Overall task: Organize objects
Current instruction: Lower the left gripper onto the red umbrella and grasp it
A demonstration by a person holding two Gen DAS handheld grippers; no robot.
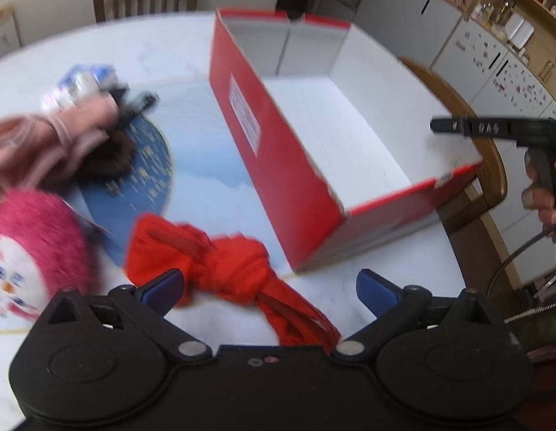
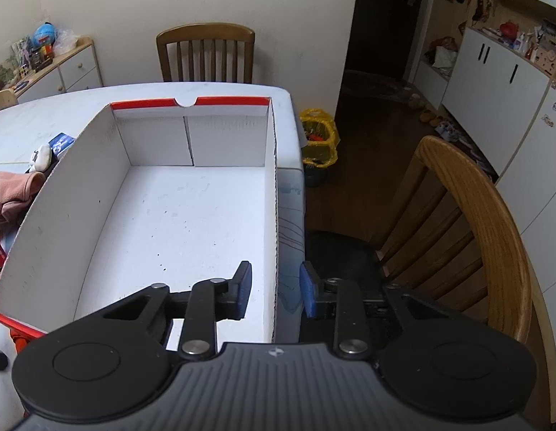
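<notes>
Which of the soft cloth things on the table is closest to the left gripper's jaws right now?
The knotted red cloth bundle, lying between the open jaws of the left gripper. The pink garment and fluffy pink plush toy lie farther left.

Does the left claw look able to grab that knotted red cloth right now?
Probably yes. The left claw stands open with the red cloth lying between and just ahead of its fingers on the table, nothing covering it.

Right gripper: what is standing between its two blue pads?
The box's right side wall stands between the right gripper's pads, not yet pinched; the right wrist view shows it.
</notes>
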